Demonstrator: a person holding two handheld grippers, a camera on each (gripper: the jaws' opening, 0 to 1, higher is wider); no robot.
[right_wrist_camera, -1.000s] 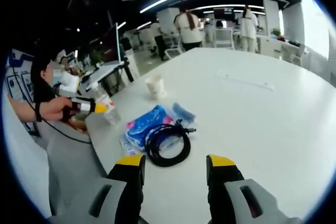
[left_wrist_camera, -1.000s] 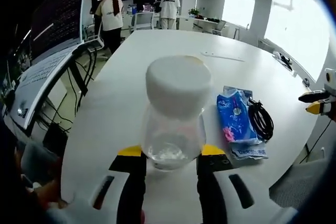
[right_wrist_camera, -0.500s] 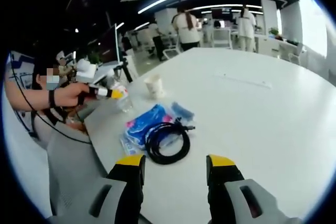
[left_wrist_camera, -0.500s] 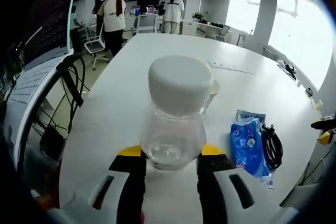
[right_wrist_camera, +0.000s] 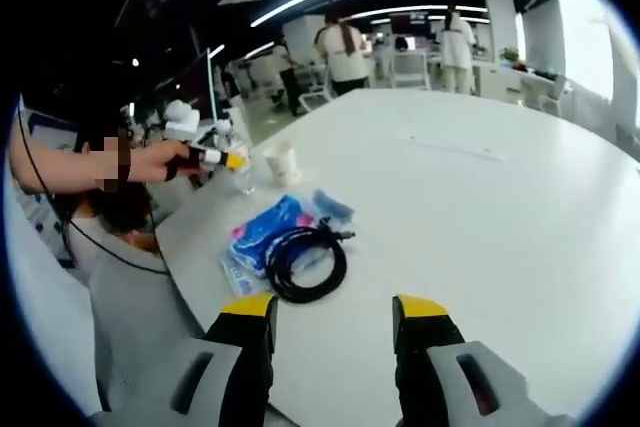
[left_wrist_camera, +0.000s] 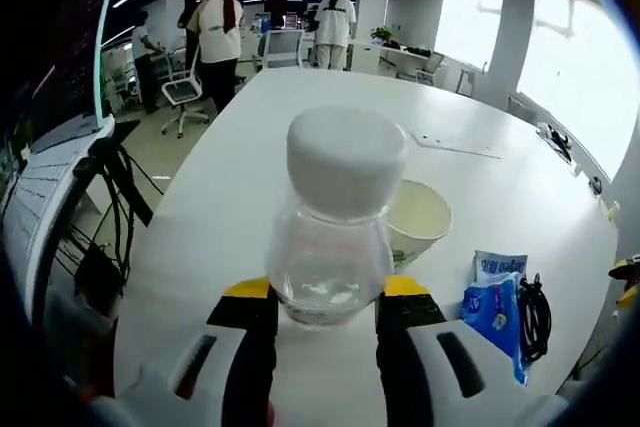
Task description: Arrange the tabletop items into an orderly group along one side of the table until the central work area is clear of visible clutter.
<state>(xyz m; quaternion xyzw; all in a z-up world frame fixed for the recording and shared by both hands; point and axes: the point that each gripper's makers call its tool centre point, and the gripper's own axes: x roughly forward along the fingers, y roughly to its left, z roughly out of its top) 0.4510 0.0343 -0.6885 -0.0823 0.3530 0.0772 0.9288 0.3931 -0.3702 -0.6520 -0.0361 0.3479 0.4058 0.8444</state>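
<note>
A: Where's the jar (left_wrist_camera: 334, 232) now?
B: Clamped in the left gripper (left_wrist_camera: 326, 299), carried closer to the paper cup (left_wrist_camera: 417, 219) than a second ago.
A: The right gripper (right_wrist_camera: 333, 311)?
B: Jaws apart, empty, near the cable (right_wrist_camera: 303, 262) and blue packet (right_wrist_camera: 262, 233).

— What do you have on the white table (right_wrist_camera: 520, 217), counted by kind?

— You have one clear bottle (left_wrist_camera: 333, 257) with one white cap (left_wrist_camera: 346, 159). You have one paper cup (left_wrist_camera: 418, 219), cream coloured. You have one blue packet (right_wrist_camera: 268, 239) and one coil of black cable (right_wrist_camera: 305, 264). That makes four loose items in all.

— And the tools you are working with?

— You have two: the left gripper (left_wrist_camera: 326, 305) and the right gripper (right_wrist_camera: 333, 309), each with two yellow-tipped jaws.

— Anybody else you can count?

— Two people (right_wrist_camera: 343, 50) stand past the far end of the table, both in white tops. One office chair (left_wrist_camera: 182, 89) stands near them.
</note>
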